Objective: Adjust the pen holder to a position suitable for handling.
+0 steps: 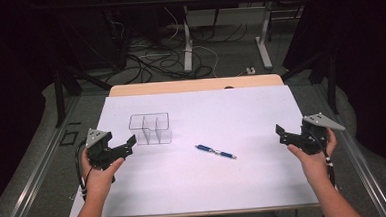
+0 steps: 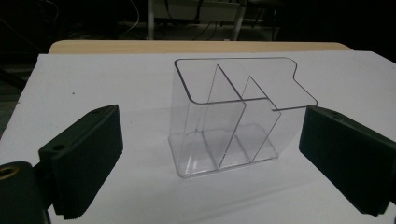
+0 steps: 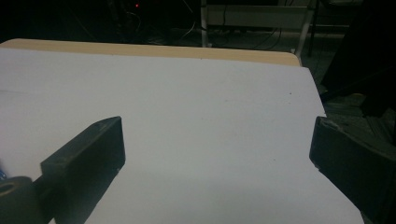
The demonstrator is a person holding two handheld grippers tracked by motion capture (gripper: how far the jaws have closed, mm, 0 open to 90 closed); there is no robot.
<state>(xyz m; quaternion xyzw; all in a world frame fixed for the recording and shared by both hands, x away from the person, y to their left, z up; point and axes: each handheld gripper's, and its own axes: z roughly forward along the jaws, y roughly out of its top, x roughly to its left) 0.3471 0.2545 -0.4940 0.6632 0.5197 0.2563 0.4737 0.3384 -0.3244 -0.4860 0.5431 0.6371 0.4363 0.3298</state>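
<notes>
Clear plastic organizer (image 2: 233, 121): three compartments split by two dividers, upright, empty as far as I can tell through the glare. Sits left of centre on the white tabletop (image 1: 194, 173), just ahead of the left gripper (image 1: 125, 146), framed between its wide-open jaws, not touching. Right gripper (image 1: 282, 134) at the right edge, jaws also spread, nothing held. Blue pen (image 1: 216, 151) lies flat mid-sheet, between the two grippers, apart from the organizer. Wood strip at far edge; dark room behind, cables (image 1: 163, 60) on floor, desk legs.

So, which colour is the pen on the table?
Blue with silver parts; the pen shows best in the high view.
</notes>
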